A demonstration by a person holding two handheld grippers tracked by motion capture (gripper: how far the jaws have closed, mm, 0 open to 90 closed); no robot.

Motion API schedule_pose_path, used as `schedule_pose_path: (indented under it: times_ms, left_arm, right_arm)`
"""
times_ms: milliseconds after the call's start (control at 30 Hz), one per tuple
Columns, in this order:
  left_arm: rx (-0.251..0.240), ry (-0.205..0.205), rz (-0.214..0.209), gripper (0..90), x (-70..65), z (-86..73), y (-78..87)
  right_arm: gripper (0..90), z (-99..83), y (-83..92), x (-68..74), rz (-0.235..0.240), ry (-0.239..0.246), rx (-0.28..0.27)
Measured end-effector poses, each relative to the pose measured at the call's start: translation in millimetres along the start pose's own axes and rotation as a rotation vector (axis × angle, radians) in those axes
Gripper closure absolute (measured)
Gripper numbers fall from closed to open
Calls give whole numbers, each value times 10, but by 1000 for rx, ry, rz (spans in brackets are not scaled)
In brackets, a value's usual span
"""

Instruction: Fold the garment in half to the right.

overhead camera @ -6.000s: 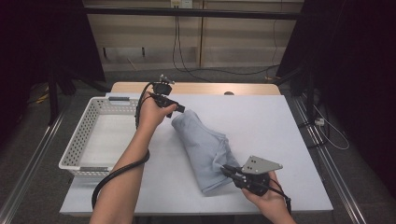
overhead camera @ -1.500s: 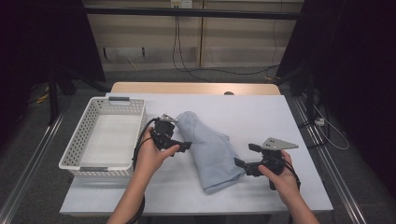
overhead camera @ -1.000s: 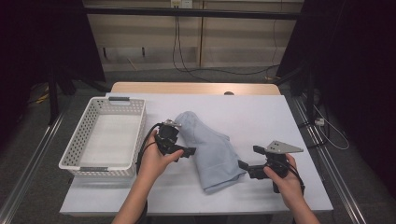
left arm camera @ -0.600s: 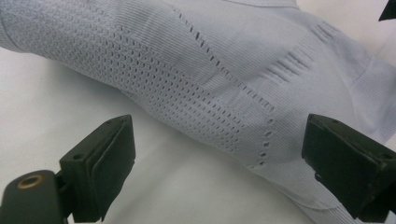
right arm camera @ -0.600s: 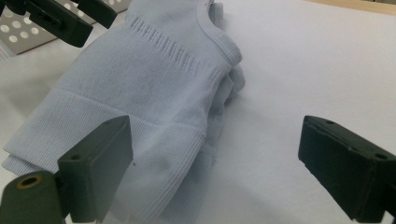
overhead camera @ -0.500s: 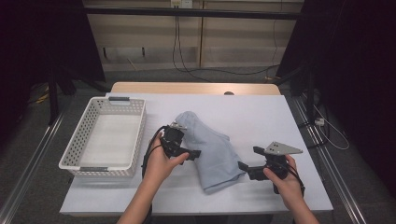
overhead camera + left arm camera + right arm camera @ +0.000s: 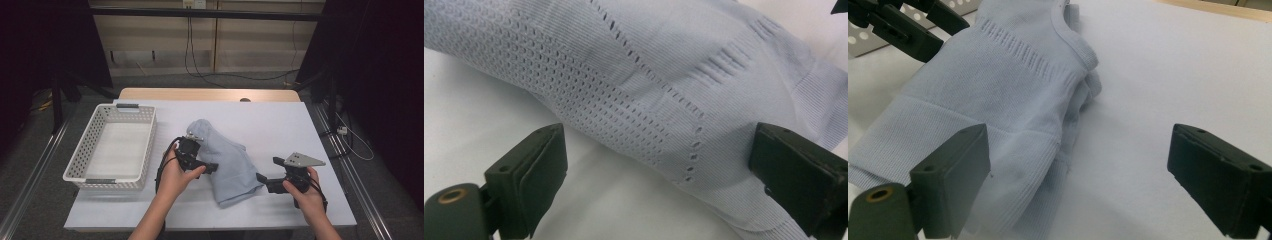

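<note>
The pale blue knit sweater [image 7: 225, 160] lies folded into a long bundle in the middle of the white table [image 7: 280, 125], its length running from the far left toward the near right. Farthest left stands an empty white basket [image 7: 112, 145], just beside the person's left hand.

The left gripper [image 7: 207, 167] sits at the sweater's left edge with its jaws spread wide; in the left gripper view the openwork knit [image 7: 624, 100] lies between the two pads, neither one pressing it. The right gripper [image 7: 262, 180] waits at the near right end, also spread and holding nothing, with the ribbed hem [image 7: 923, 150] just ahead of its left pad.

I judge this the approach before a grasp: both tools are lined up on the bundle, perhaps to fold it again or lift it toward the basket. The next move calls for both to slide in low and close on all the layers together.

The sweater's underside and how many layers lie folded cannot be made out.
</note>
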State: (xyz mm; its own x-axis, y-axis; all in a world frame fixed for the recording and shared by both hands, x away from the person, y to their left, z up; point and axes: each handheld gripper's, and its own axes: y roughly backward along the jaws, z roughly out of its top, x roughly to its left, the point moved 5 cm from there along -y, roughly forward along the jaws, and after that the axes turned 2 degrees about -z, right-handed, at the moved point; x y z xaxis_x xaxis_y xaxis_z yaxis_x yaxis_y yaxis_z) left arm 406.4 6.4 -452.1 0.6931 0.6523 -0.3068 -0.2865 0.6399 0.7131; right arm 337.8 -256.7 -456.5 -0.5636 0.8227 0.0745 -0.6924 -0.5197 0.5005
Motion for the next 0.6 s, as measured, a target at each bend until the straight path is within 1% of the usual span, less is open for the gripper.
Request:
schedule_pose_path:
  times_ms: [167, 233, 367, 433, 500, 567, 600]
  left_arm:
    - [6, -8, -5, 78, -4, -12, -28]
    - [7, -5, -2, 69, 1, -16, -37]
    - [6, 9, -10, 65, 21, -43, -61]
    - [12, 7, 2, 65, 38, -60, -69]
    - [11, 15, 1, 67, 46, -73, -79]
    - [12, 13, -3, 77, 61, -88, -81]
    - [9, 20, -7, 83, 66, -97, -86]
  right_arm:
    - [100, 0, 4, 0, -8, -6, -3]
    - [100, -1, 6, 4, -7, -5, -3]
    - [100, -10, 8, 0, -8, -5, 0]
    - [100, -10, 11, -3, -9, -6, -1]
    - [100, -7, 15, -9, -17, -7, -3]
    - [100, -7, 13, -9, -18, -9, -4]
    - [100, -7, 13, -9, -18, -8, -5]
